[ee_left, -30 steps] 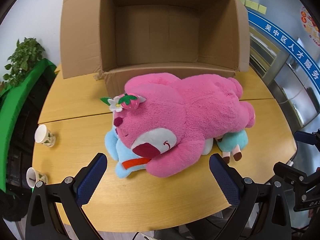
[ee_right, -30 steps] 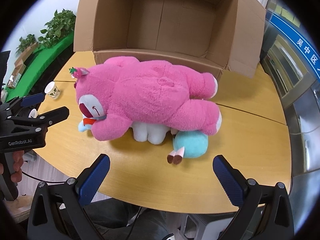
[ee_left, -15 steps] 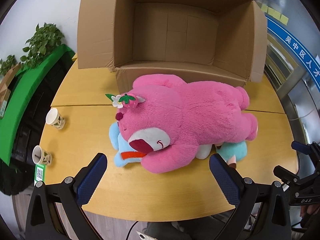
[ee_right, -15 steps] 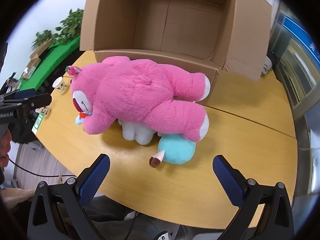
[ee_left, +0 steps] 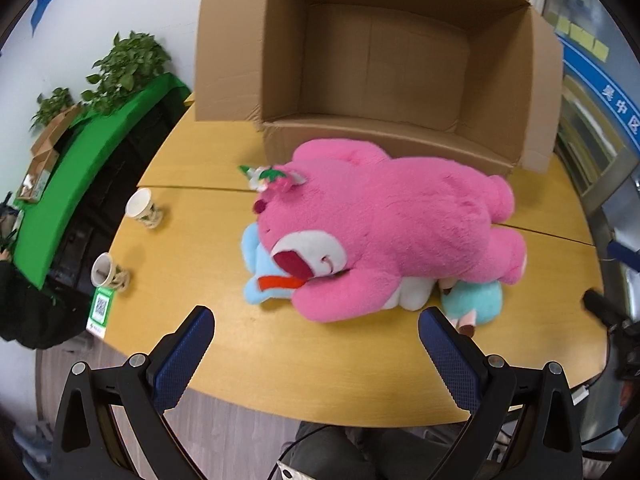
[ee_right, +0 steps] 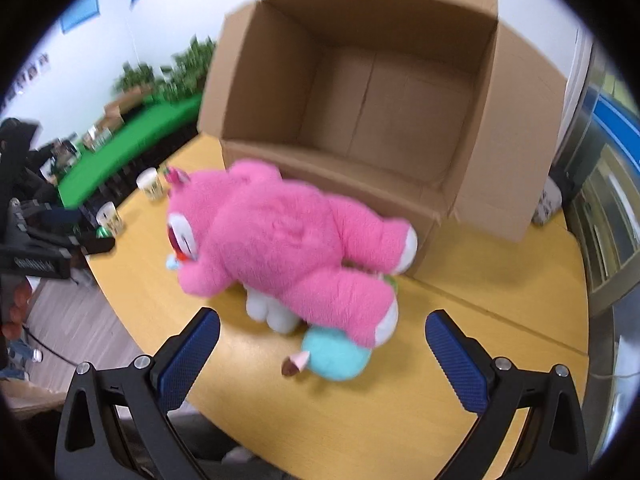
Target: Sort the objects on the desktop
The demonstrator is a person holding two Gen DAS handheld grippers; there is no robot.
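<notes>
Nothing is gripped yet: this looks like the approach to the first pick. The left tool (ee_left: 316, 344) and right tool (ee_right: 322, 346) both hang spread wide and empty over the counter's (ee_left: 280, 352) near edge. The pink bear (ee_left: 384, 232) lies on smaller toys, just before the open box (ee_left: 384, 52). Next, close on the bear and lift it over the box's front wall; two cups (ee_left: 140, 208) sit well left.

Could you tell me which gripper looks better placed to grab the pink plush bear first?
Probably the left gripper: the big pink plush bear lies centred just beyond its open fingers. From the right gripper, also open, only the bear's hind end is near.
</notes>
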